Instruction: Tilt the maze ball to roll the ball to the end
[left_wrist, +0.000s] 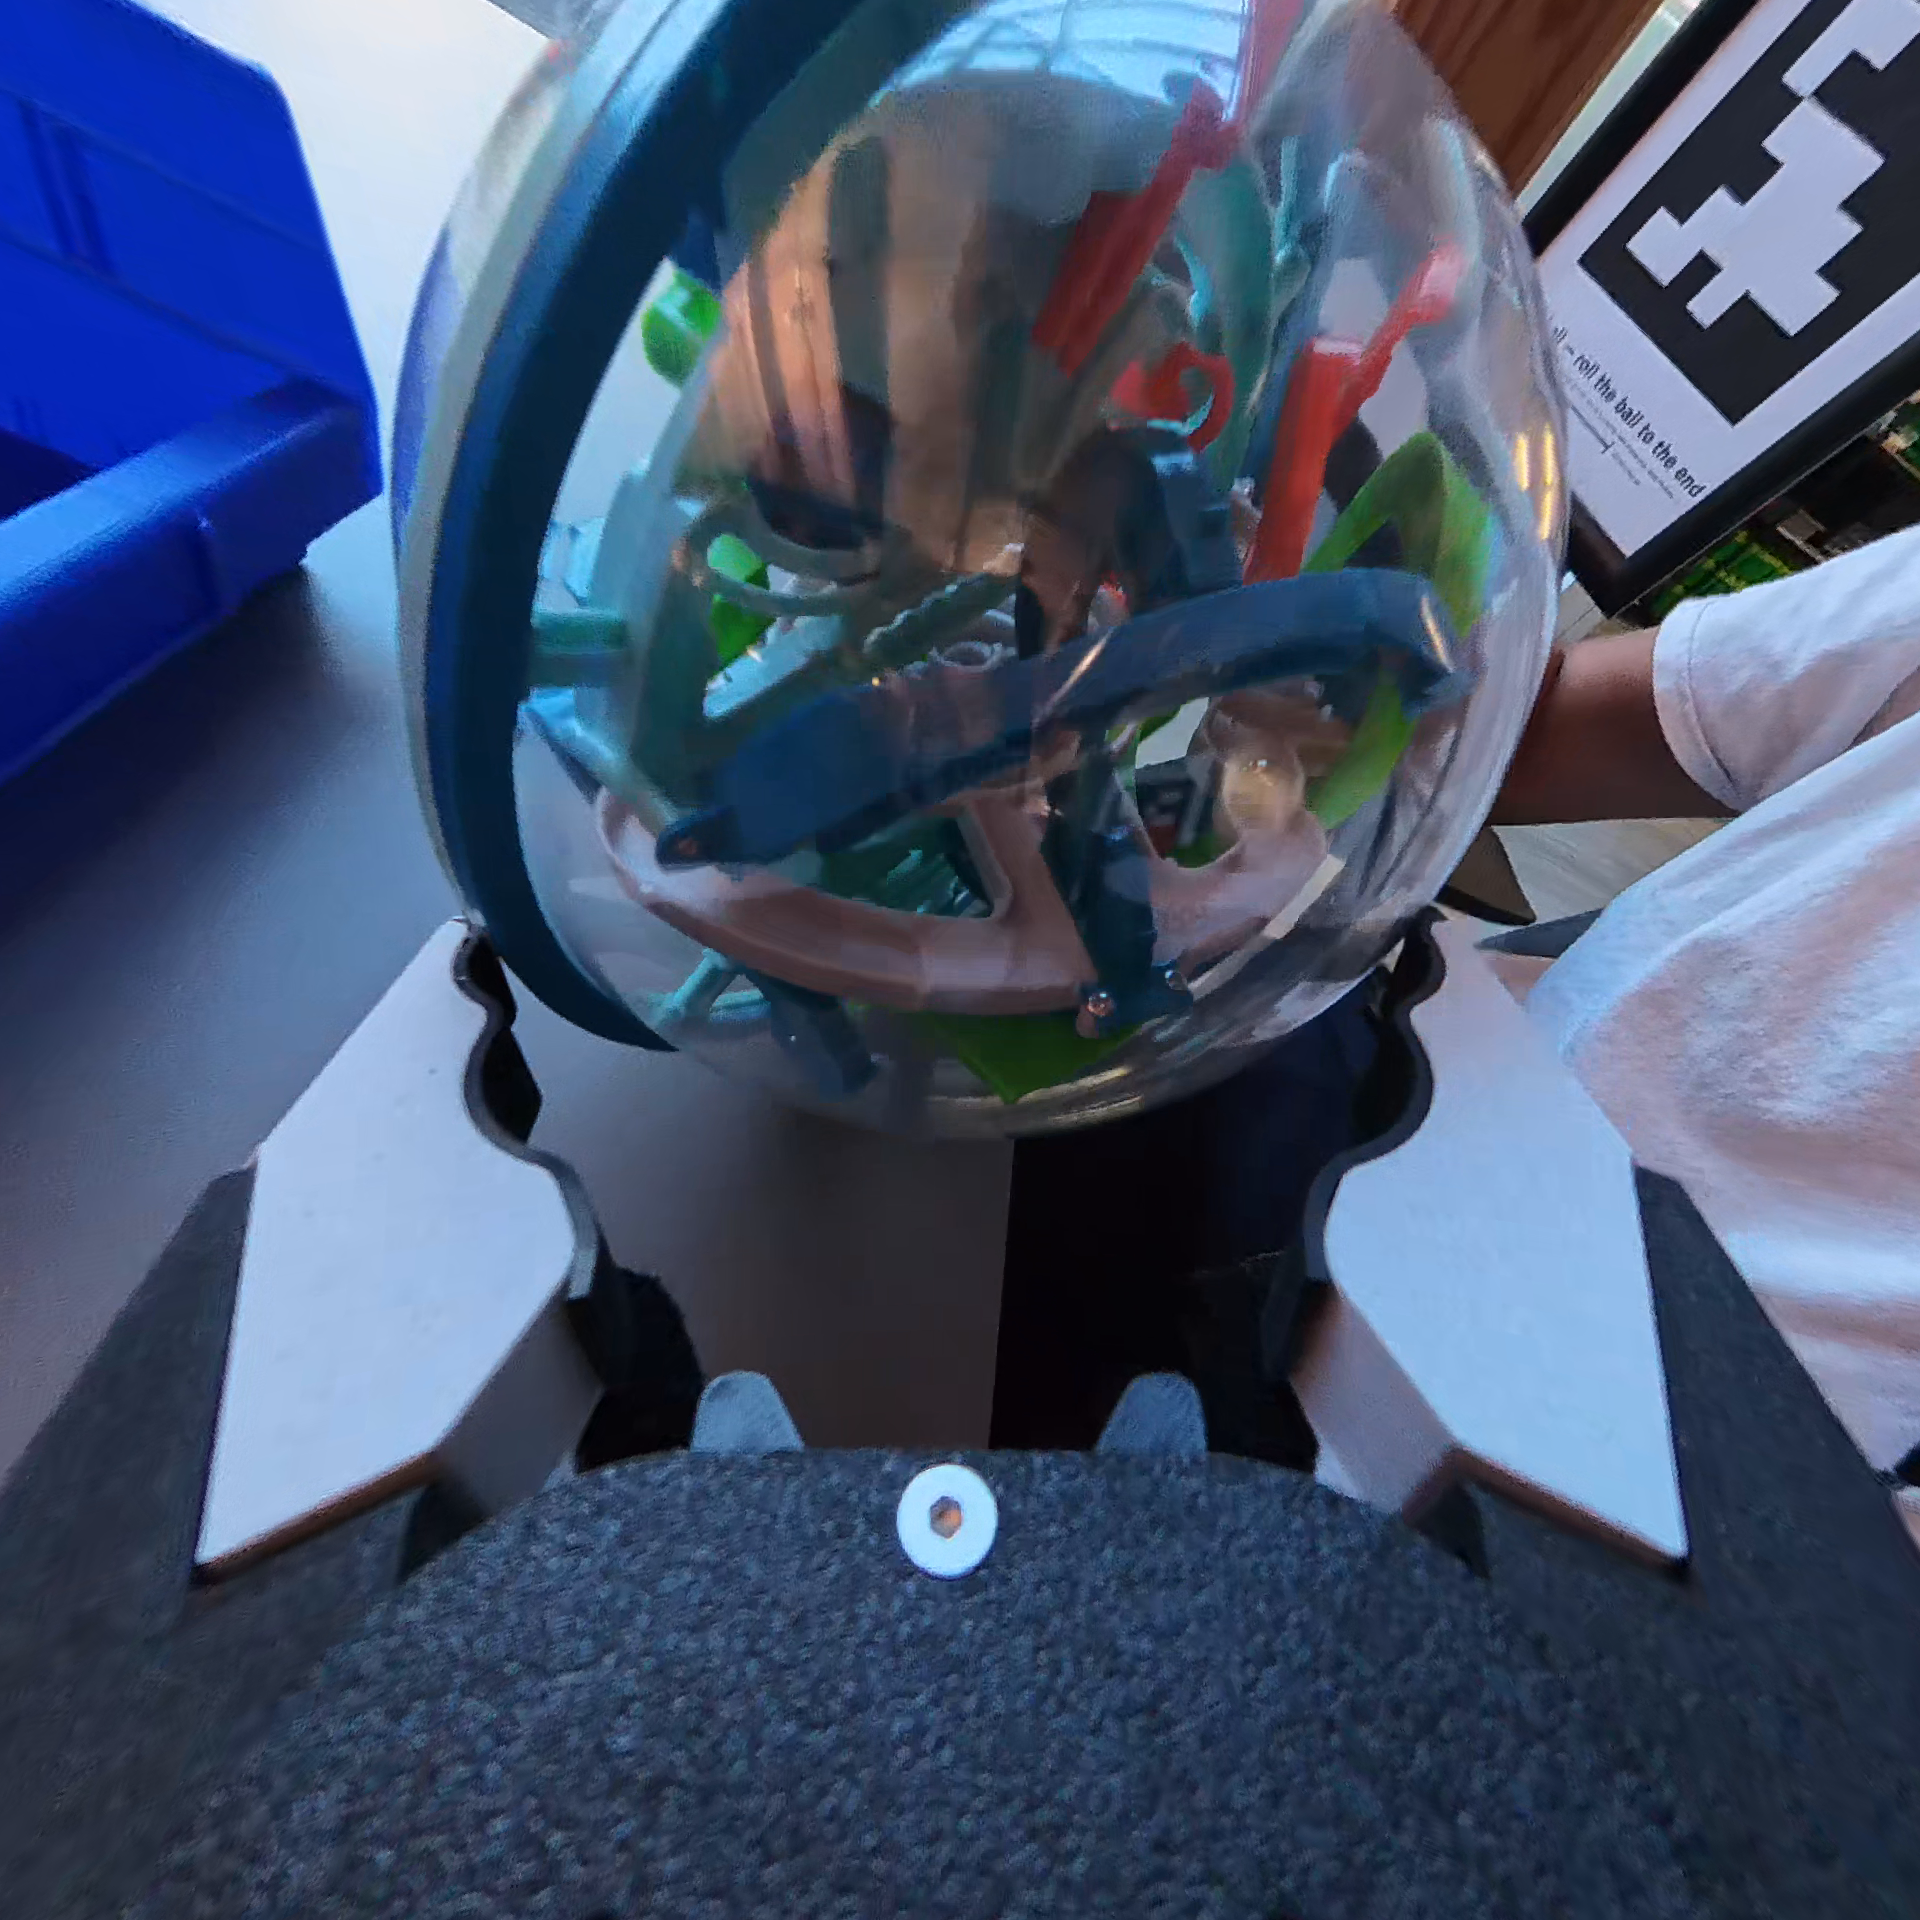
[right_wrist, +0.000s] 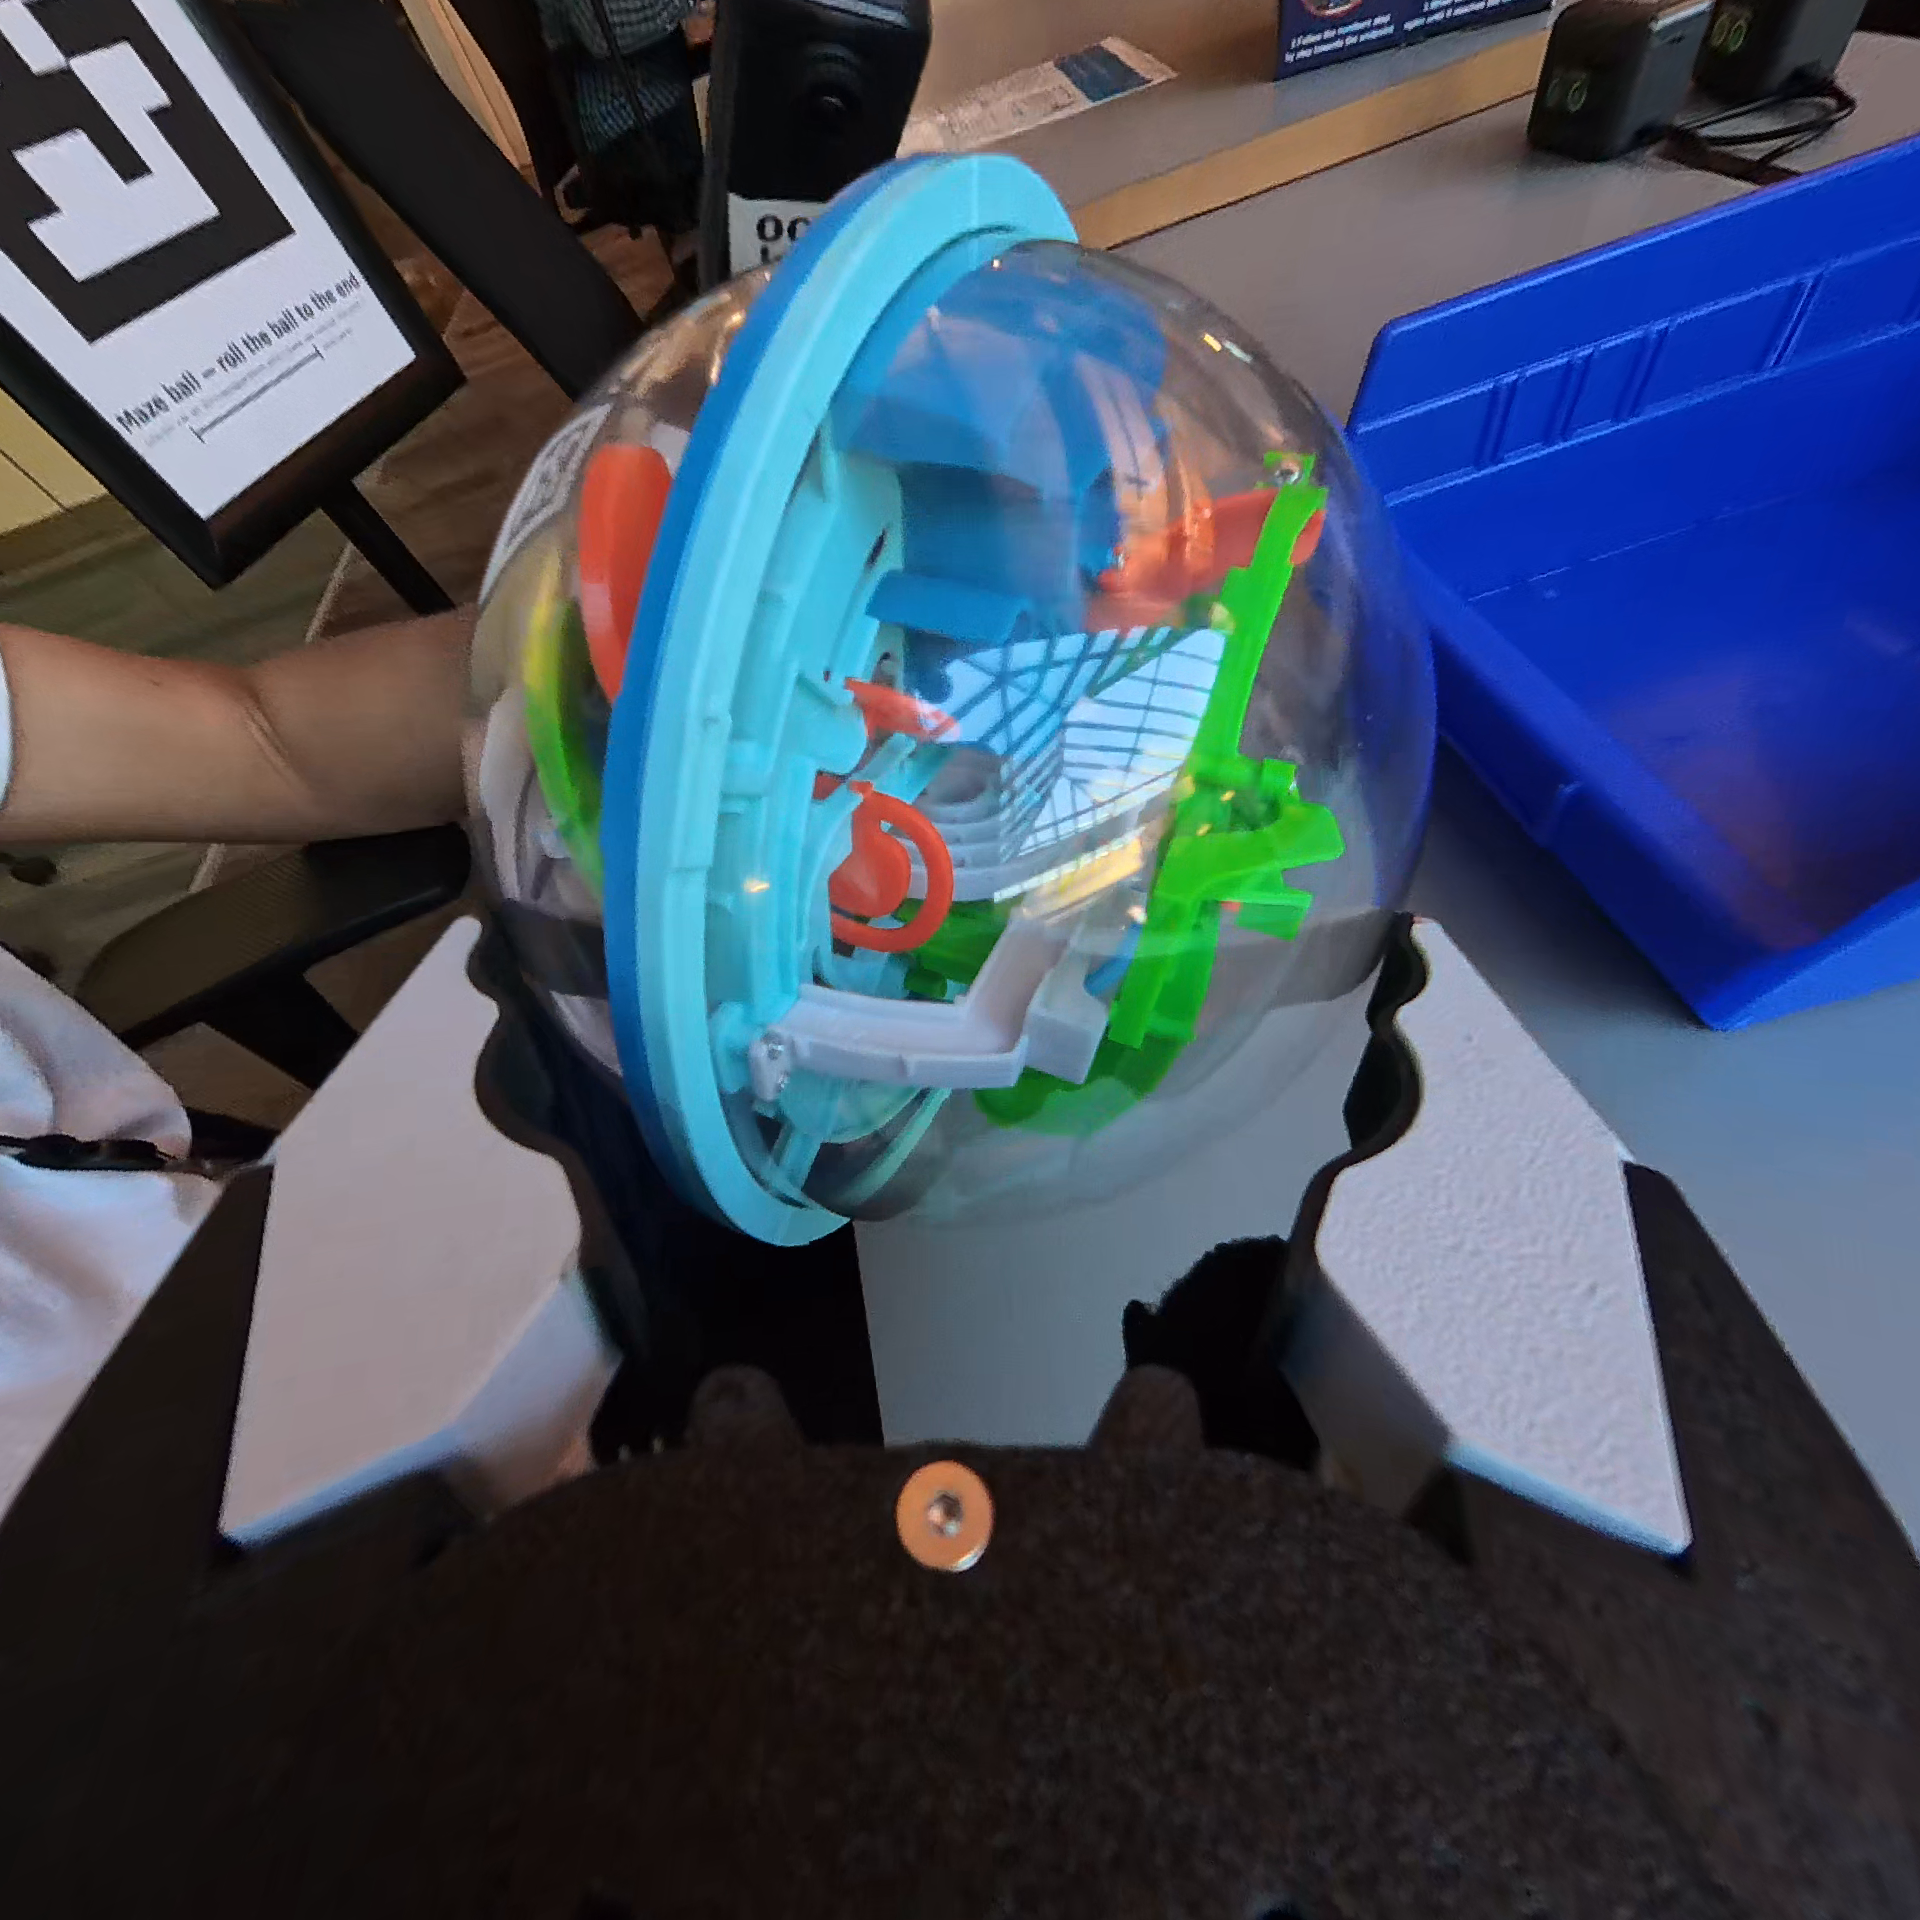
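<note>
Currently both grippers, left gripper (left_wrist: 951, 935) and right gripper (right_wrist: 940, 935), are clamping the maze ball (right_wrist: 935, 707) aloft over the tabletop (right_wrist: 1662, 1143) edge; inner ball unseen, progress unclear.

A framed sign (right_wrist: 156, 260) bears a black-and-white marker and printed lines; a white label (right_wrist: 764, 234) shows digits.

Each view is taken from behind its own fingers, angled downward at very close range. The maze ball (left_wrist: 977, 582) (right_wrist: 945, 707) fills both, seen from opposite sides. Also shared are the blue bin (left_wrist: 156, 416) (right_wrist: 1683, 623) and framed sign (left_wrist: 1745, 260) (right_wrist: 187, 260).
</note>
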